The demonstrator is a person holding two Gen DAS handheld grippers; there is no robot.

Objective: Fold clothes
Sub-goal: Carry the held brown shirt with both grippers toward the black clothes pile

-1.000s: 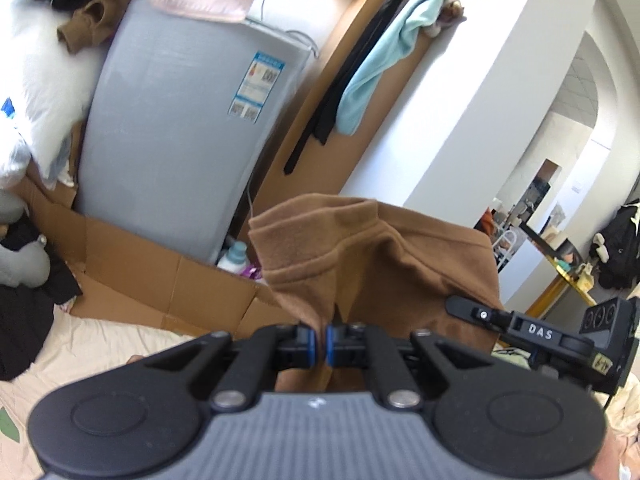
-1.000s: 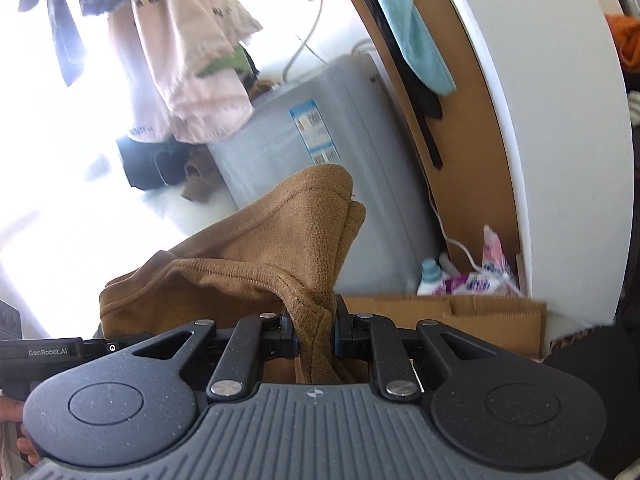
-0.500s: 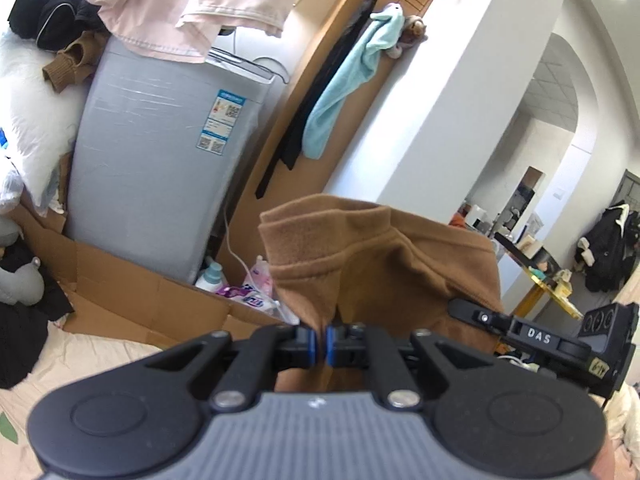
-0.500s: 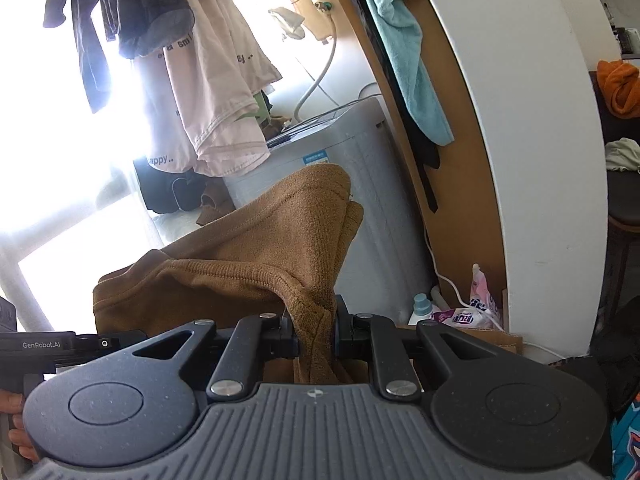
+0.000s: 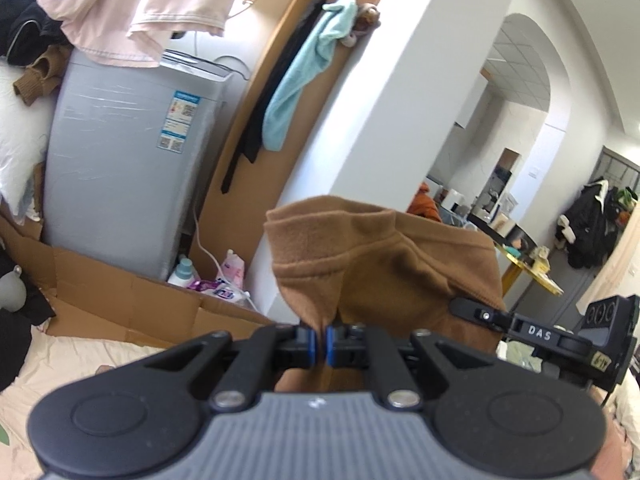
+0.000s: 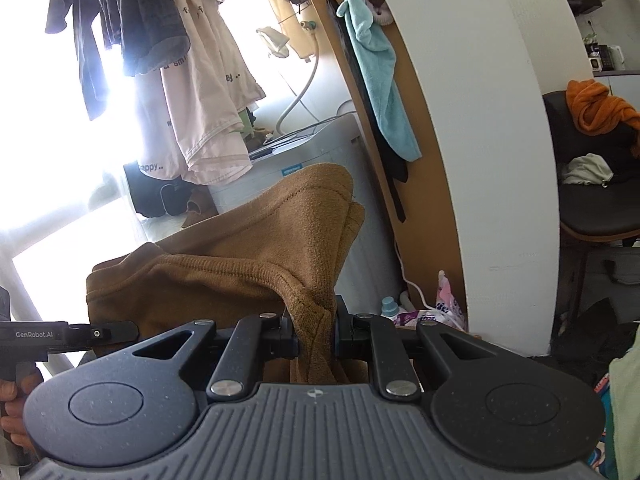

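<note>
A brown fleece garment (image 5: 380,264) hangs in the air between both grippers. My left gripper (image 5: 319,343) is shut on a pinch of its hem, the blue pads pressed together on the cloth. In the right wrist view the same brown garment (image 6: 256,256) bunches up in front of the camera, and my right gripper (image 6: 316,334) is shut on a thicker fold of it. The other gripper's black body (image 5: 560,340) shows at the right of the left wrist view, and at the far left (image 6: 60,336) of the right wrist view, held by a hand.
A grey washing machine (image 5: 128,168) stands ahead, with pale pink shirts (image 5: 132,4) hanging above it. A teal towel (image 6: 380,92) hangs on a wooden panel beside a white pillar (image 6: 480,160). Flattened cardboard (image 5: 120,304) and a cream sheet (image 5: 52,364) lie below. A chair with clothes (image 6: 592,160) is at right.
Both grippers rose with the garment still clamped. The washing machine and floor slid lower in both views, and more of the hanging laundry and ceiling came into sight.
</note>
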